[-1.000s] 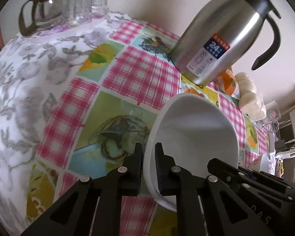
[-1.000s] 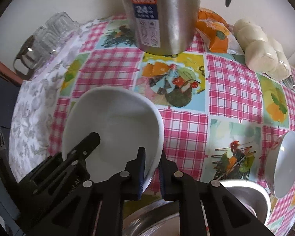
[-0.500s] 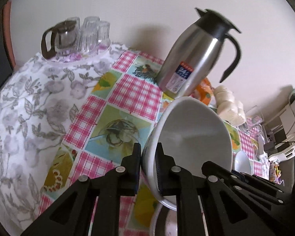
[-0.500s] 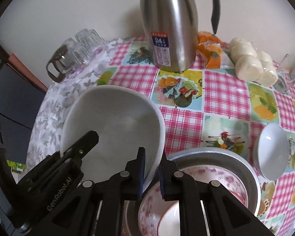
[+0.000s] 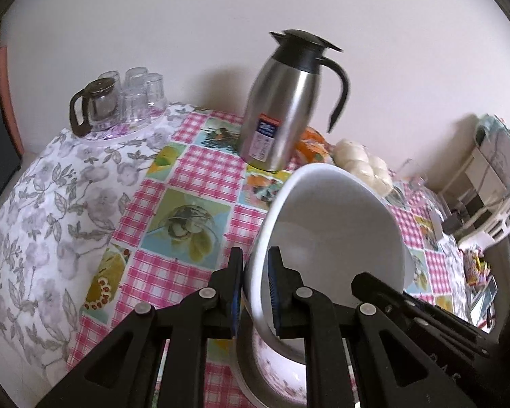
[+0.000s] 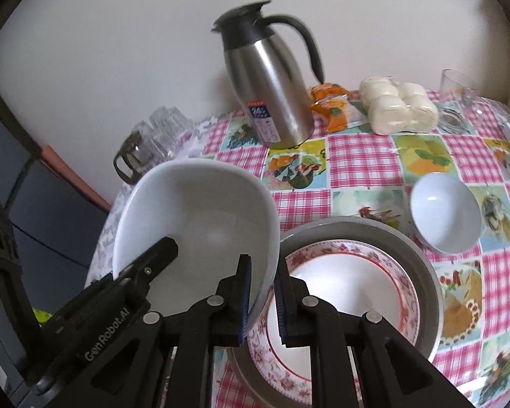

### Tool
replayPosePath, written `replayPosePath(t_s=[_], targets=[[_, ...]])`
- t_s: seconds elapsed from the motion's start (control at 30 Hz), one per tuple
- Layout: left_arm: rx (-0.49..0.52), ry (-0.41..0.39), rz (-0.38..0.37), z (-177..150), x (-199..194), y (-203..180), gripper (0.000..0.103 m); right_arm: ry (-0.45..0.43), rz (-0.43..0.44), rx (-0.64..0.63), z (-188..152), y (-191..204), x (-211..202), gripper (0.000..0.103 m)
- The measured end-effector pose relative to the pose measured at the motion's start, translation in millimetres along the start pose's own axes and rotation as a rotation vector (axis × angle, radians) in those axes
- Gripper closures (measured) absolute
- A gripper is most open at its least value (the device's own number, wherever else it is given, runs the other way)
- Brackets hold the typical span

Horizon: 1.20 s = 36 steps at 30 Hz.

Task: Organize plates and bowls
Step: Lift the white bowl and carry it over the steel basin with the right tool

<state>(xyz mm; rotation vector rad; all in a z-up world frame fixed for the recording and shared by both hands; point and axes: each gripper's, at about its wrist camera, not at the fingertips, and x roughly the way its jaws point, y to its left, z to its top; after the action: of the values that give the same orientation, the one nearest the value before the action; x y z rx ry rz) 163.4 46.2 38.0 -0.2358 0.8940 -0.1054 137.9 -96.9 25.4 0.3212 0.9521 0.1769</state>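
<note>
Above the floral plate (image 6: 350,292) now, higher than before, the white bowl (image 6: 200,217), both grippers' fingers (image 6: 244,292) pinching its rim.

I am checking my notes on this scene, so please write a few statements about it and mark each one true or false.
1. Both tools, left tool and right tool, grip the large white bowl. True.
2. The floral-rimmed plate lies inside the grey metal basin. True.
3. The steel thermos jug lies on its side. False: it stands upright.
4. The small white bowl is stacked on the floral plate. False: it sits apart on the tablecloth.
</note>
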Motion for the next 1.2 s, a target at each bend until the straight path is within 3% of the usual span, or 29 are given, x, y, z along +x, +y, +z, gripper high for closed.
replayPosePath(t_s=[0.3, 0.87, 1.2], targets=[[0.097, -0.015, 0.017, -12.4, -7.2, -36.4, 0.090, -0.090, 0.000, 0.035, -9.9, -25.3, -27.5, 0.086], [0.157, 0.004, 0.048, -23.0, 5.2, -68.8, 0.090, -0.110, 0.016, 0.101, -15.8, -64.2, -32.4, 0.086], [0.149, 0.027, 0.015, -25.7, 15.3, -73.8, 0.090, -0.103, -0.003, 0.093, -16.1, -71.7, -34.4, 0.086]])
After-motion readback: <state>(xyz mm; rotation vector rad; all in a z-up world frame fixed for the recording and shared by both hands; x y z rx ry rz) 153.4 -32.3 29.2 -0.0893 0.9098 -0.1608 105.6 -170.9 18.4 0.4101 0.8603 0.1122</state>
